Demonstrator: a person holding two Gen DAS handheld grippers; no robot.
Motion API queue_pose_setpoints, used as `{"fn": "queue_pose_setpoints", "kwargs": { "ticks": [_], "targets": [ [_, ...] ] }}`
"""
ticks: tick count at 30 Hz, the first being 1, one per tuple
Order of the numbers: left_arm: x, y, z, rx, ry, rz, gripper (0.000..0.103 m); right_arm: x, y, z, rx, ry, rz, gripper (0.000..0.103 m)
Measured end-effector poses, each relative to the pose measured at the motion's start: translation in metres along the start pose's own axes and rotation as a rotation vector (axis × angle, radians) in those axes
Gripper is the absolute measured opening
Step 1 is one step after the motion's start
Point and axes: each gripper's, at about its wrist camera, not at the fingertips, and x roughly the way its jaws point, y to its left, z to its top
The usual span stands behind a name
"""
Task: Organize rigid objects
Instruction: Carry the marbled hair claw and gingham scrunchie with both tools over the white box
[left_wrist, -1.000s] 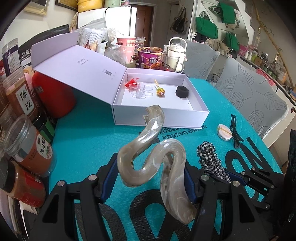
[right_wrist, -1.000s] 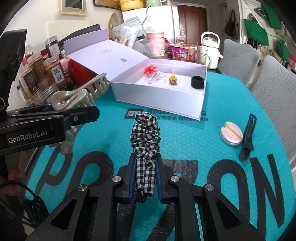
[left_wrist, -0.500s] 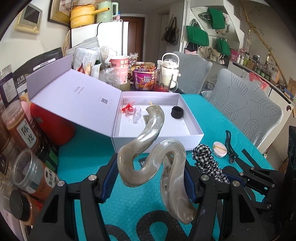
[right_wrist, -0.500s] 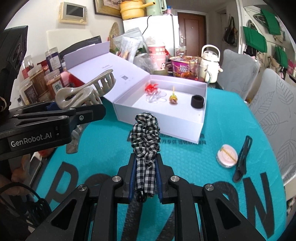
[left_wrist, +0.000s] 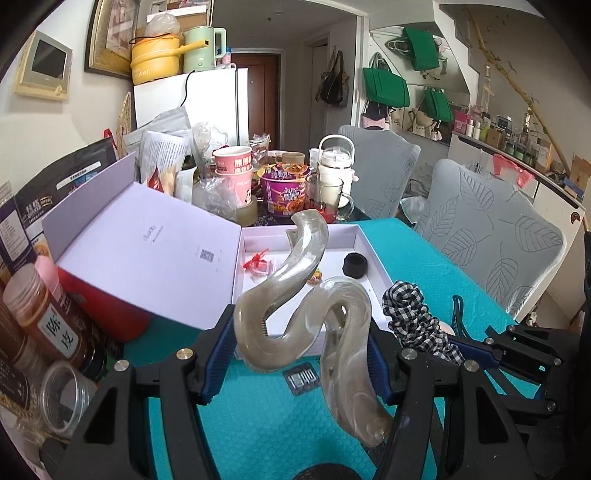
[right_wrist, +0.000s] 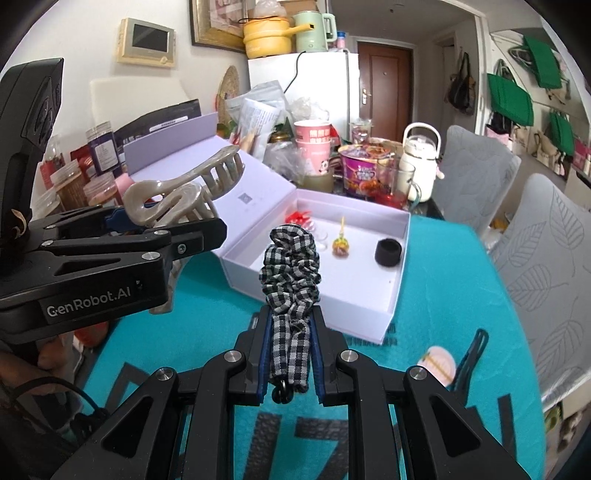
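Cluttered jars, cups and packets crowd the far and left edges of the teal-covered desk (right_wrist: 461, 280), where an open white cardboard box (right_wrist: 400, 280) sits near the far edge. The left tool (left_wrist: 301, 356) is clamped on a translucent beige plastic claw clip (left_wrist: 295, 295) with curved, marbled arms, and the right tool (right_wrist: 291, 328) is pressed together on a black-and-white checked fabric scrunchie (right_wrist: 290, 266); both are held above the desk, short of the box. Each item is best carried clear over the near wall and lowered to a bare patch of the box floor before being released, away from the small pieces already inside.
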Motion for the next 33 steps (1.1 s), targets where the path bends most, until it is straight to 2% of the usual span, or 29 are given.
{"fn": "queue_pose_setpoints", "kwargs": {
  "ticks": [17,33],
  "targets": [
    [0.046,0.006,0.048,0.02,-0.031,-0.012,0.062,0.023,-0.026,0.06,-0.05,-0.057,-0.054,0.019],
    [0.102,0.015,0.087,0.02,-0.046,0.002,0.062,0.06,-0.063,0.099,-0.014,-0.064,-0.082,0.019]
  ]
}}
